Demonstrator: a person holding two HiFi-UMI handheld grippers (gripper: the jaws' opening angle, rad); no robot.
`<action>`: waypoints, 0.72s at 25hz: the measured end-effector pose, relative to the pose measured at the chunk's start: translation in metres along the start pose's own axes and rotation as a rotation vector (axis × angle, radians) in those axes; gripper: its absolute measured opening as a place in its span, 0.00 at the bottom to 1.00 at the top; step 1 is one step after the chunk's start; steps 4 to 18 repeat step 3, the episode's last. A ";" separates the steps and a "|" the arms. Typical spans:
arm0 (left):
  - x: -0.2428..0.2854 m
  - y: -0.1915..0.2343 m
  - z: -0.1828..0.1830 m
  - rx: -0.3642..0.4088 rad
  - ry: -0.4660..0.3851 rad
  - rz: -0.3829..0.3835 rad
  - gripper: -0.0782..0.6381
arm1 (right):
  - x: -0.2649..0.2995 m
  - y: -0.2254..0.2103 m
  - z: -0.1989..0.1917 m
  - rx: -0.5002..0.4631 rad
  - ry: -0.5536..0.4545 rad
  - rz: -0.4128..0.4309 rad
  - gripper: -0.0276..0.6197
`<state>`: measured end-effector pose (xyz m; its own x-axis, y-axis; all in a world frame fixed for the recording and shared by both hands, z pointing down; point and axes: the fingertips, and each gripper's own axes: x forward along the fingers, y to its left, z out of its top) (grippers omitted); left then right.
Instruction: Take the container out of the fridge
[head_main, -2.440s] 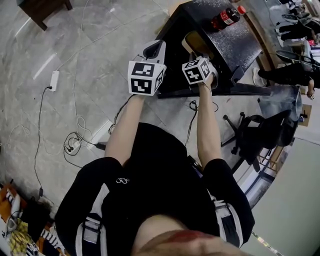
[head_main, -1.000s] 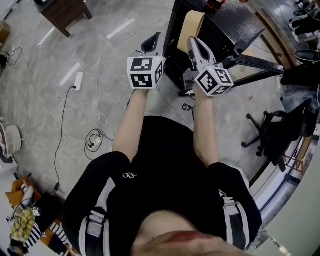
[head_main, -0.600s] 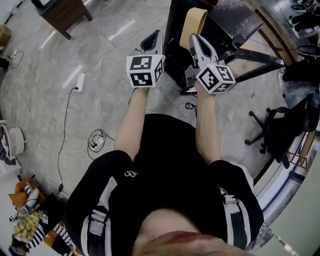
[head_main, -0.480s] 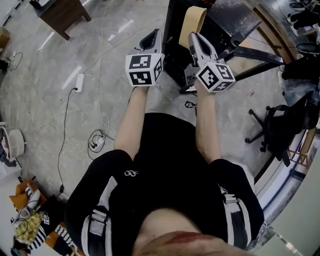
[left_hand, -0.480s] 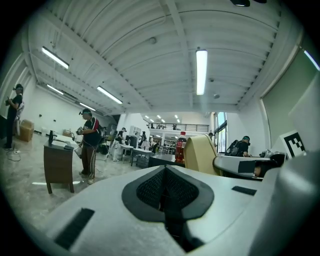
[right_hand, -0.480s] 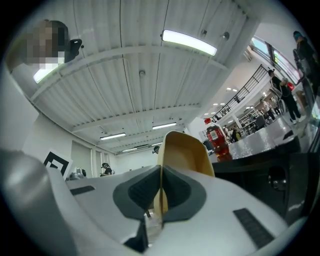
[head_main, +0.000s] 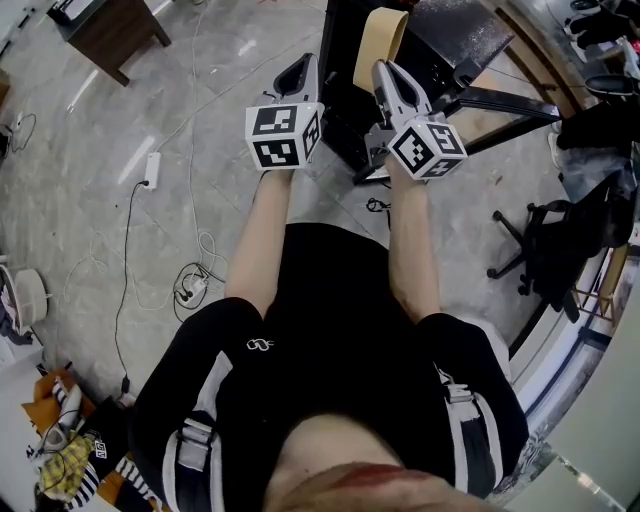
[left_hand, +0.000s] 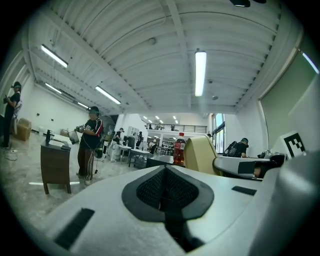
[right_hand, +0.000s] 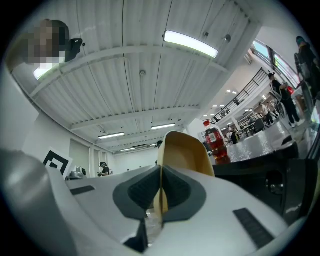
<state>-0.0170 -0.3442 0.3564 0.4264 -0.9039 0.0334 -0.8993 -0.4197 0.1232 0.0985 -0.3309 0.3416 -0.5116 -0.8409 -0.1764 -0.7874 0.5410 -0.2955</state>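
Note:
A tan, bowl-like container (head_main: 381, 35) is held by its rim in my right gripper (head_main: 384, 76), which is shut on it. It hangs outside the black mini fridge (head_main: 440, 45), just in front of it. In the right gripper view the container (right_hand: 183, 150) rises from between the pads, edge-on. My left gripper (head_main: 302, 72) is beside it to the left, shut and empty. The left gripper view shows its pads (left_hand: 150, 189) pressed together, with the container (left_hand: 199, 154) to the right.
A red soda bottle (left_hand: 179, 148) stands on the fridge top. The fridge door (head_main: 505, 100) hangs open to the right. An office chair (head_main: 545, 255) is at the right, and cables (head_main: 190, 285), a power strip (head_main: 152, 166) and a brown table (head_main: 105, 28) at the left. People (left_hand: 90, 145) stand far off.
2.4 s ago my right gripper was at the fridge opening. Now it holds the container outside, in front of the fridge. Over the last second both grippers barely moved.

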 end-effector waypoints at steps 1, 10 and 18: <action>0.001 0.001 0.000 0.000 0.000 -0.001 0.12 | 0.001 0.000 0.000 -0.001 0.000 0.000 0.06; 0.002 0.002 0.000 0.000 0.000 -0.003 0.12 | 0.003 0.000 -0.001 -0.003 0.000 -0.001 0.06; 0.002 0.002 0.000 0.000 0.000 -0.003 0.12 | 0.003 0.000 -0.001 -0.003 0.000 -0.001 0.06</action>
